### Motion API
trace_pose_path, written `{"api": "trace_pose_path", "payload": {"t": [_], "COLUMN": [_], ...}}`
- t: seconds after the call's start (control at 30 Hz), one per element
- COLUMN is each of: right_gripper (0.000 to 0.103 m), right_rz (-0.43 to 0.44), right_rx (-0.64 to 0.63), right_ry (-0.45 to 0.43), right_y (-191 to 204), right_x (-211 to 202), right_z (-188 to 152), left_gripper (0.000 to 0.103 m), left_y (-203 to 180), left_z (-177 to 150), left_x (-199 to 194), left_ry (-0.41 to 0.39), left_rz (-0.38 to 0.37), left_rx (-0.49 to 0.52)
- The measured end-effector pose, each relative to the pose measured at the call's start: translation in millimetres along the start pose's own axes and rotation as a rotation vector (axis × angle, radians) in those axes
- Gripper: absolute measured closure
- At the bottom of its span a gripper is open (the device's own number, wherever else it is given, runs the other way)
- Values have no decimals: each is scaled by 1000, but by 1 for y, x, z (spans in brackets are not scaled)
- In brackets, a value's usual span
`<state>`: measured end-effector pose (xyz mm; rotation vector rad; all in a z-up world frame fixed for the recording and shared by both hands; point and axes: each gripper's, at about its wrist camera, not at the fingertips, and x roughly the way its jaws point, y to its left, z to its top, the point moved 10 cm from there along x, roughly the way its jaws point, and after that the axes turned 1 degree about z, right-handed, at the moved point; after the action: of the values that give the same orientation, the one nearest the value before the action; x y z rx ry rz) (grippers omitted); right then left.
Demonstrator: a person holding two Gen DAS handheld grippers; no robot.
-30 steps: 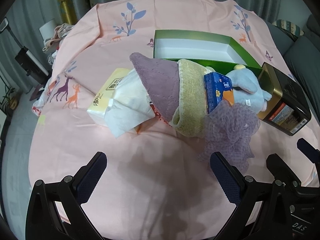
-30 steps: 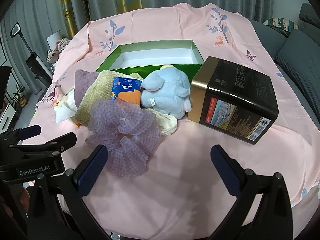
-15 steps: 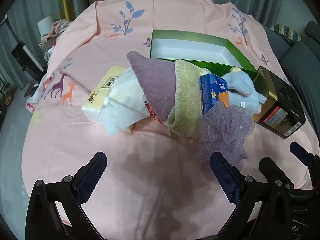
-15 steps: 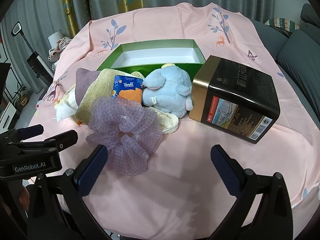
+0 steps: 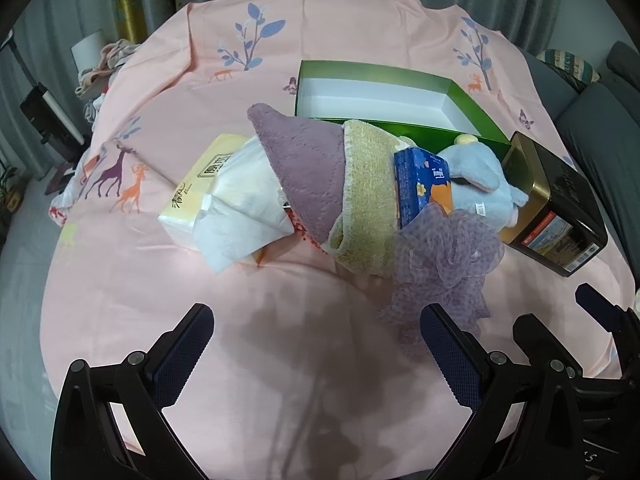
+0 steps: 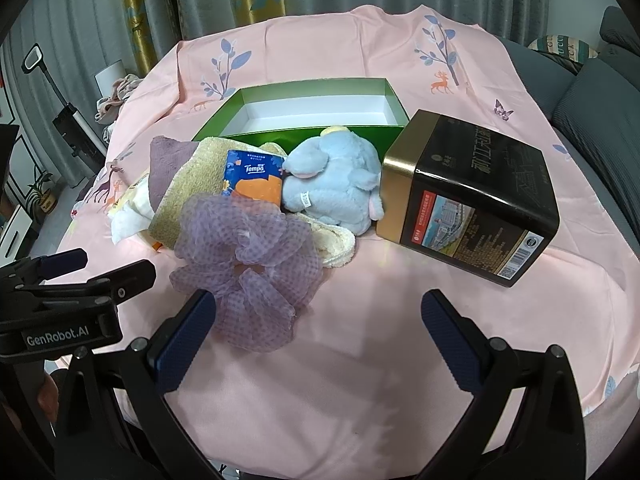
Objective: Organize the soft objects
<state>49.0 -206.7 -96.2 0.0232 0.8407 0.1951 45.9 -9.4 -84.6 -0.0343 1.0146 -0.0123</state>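
Over the pink desk (image 6: 360, 360), both tongs are hovering. Left tongs (image 5: 316, 344) and right tongs (image 6: 320, 332) are gaping empty. Soft things are lying by the green box (image 6: 312, 136).

Soft, even indoor light leaves both fisheye views sharp at centre, faint grey shadows pooling on the pink cloth (image 5: 280, 340) near the jaws, while edges bow strongly into black vignetted corners.
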Motion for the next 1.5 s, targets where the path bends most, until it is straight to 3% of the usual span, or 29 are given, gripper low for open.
{"api": "trace_pose_path", "payload": {"t": [0.7, 0.77, 0.9, 1.03, 1.17, 1.37, 1.43, 1.5], "right_gripper": [1, 1, 1, 1, 2, 24, 36, 45], "right_rz": [6, 57, 191, 319, 363, 416, 433, 427], "right_rx": [-5, -24, -54, -75, -106, -98, -102, -110], "right_ry": [4, 0, -4, -36, -52, -18, 9, 18], "right_y": [-1, 3, 9, 18, 28, 39, 45, 46], "right_x": [2, 2, 2, -1, 9, 35, 43, 47], "right_z": [-2, -5, -18, -29, -31, -33, -36, -37], "left_gripper": [0, 0, 0, 0, 0, 3, 13, 34], "left_y": [3, 1, -12, -27, -42, -50, -53, -56], "left_z": [-3, -5, -12, -17, -17, -8, -6, -5], "left_x": [3, 5, 8, 5, 2, 25, 33, 38], "left_ry": [10, 24, 59, 35, 9, 6, 25, 41], "left_rz": [-29, -79, -310, -410, -487, -490, -503, -509], "left_rx": [-12, -28, -96, -83, -61, -50, -53, -52]}}
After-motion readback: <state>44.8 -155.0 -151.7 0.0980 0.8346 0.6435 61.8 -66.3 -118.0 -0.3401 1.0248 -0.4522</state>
